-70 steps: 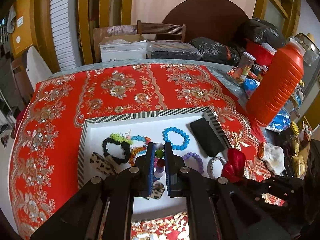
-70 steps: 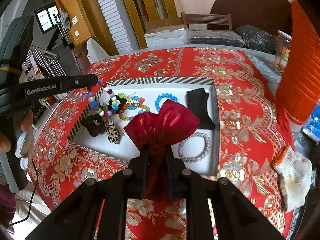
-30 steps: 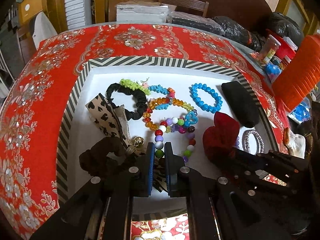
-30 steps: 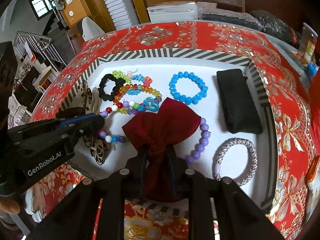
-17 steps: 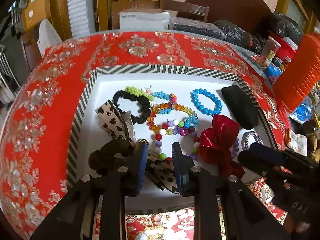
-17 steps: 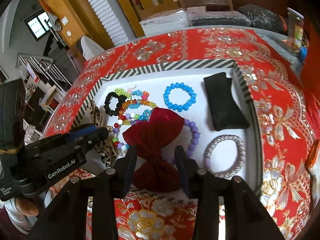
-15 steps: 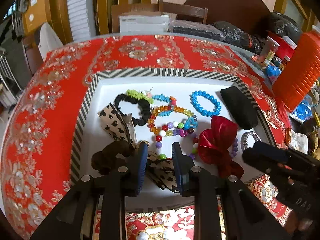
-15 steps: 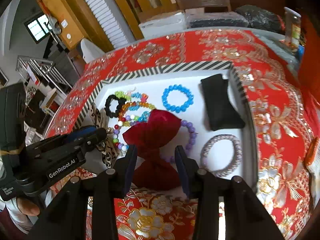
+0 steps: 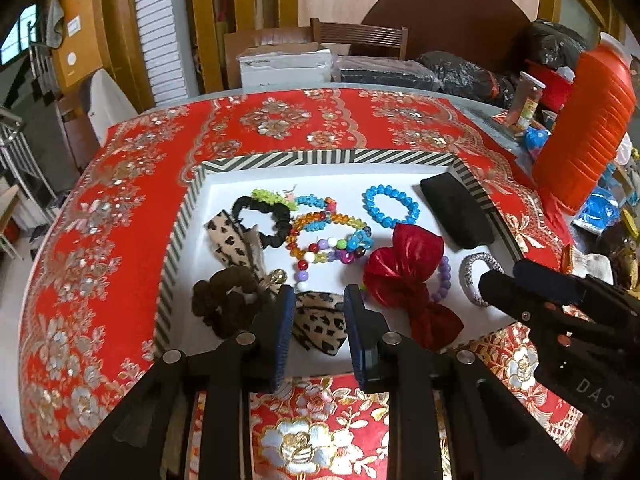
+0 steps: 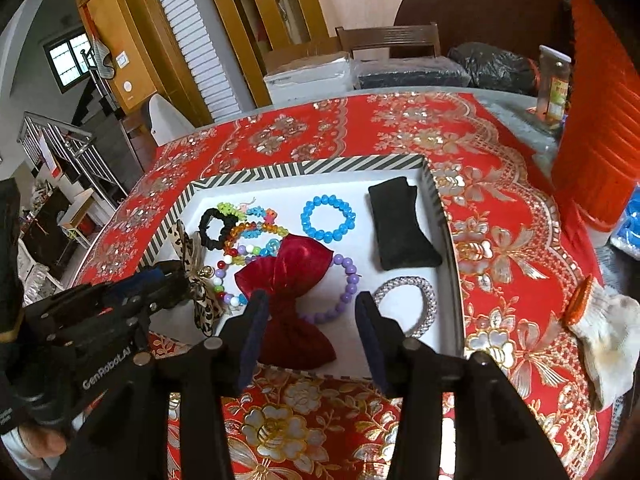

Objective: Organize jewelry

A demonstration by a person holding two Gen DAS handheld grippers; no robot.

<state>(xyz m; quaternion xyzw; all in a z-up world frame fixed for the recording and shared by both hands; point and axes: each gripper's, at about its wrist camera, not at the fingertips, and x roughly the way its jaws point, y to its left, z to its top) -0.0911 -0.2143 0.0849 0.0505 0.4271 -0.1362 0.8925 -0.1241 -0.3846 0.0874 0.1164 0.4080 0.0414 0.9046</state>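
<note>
While both grippers hang spread and empty, the red bow (image 10: 292, 284) lies just ahead of the right gripper (image 10: 308, 300), long axis running away from it.

On the bench (image 9: 120, 208) sits a tray (image 9: 328, 157) — inside, a bow (image 9: 404, 268) lies near the front, bracelet (image 9: 391, 206) behind it, pouch (image 9: 456, 216) to its right.
</note>
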